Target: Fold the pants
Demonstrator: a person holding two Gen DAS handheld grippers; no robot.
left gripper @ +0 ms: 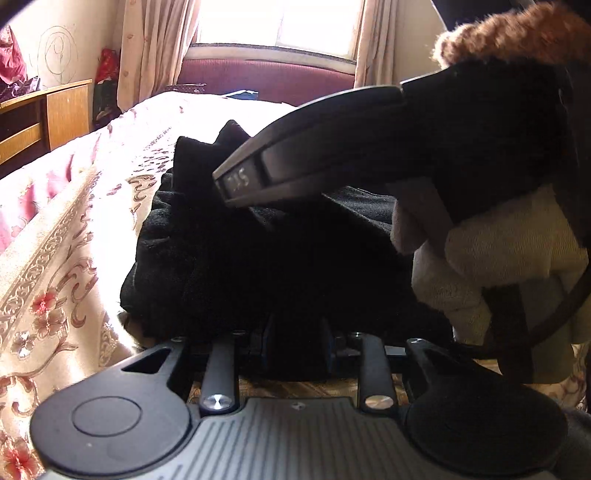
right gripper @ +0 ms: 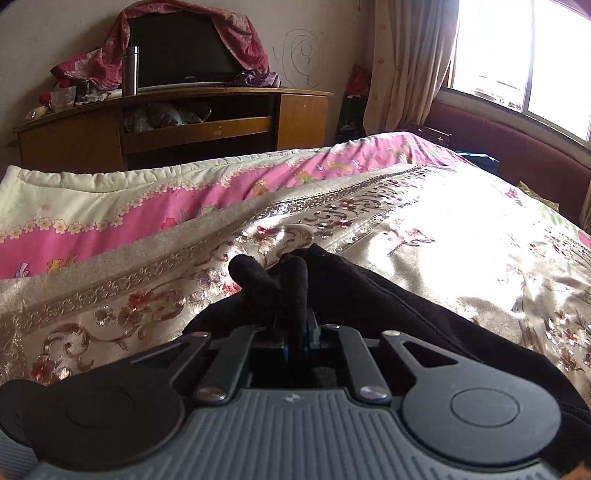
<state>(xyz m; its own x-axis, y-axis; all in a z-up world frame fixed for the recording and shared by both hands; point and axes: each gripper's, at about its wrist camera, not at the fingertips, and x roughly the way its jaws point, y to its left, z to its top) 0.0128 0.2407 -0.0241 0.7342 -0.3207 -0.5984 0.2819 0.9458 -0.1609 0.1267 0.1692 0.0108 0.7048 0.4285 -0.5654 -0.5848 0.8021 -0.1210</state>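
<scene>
Black pants (left gripper: 258,251) lie bunched on a flowered bedspread (left gripper: 55,288), directly ahead of the left gripper (left gripper: 295,339), whose fingers hold a thick fold of the cloth's near edge between them. The right gripper (right gripper: 299,332) is clamped on a thin pinch of the same cloth, which stands up as two dark ridges just beyond its fingertips, while the rest trails back to the right. In the left view the right tool crosses above the heap from the right, so both hands hold the near side and the fold would probably carry away toward the far window (left gripper: 280,26).
</scene>
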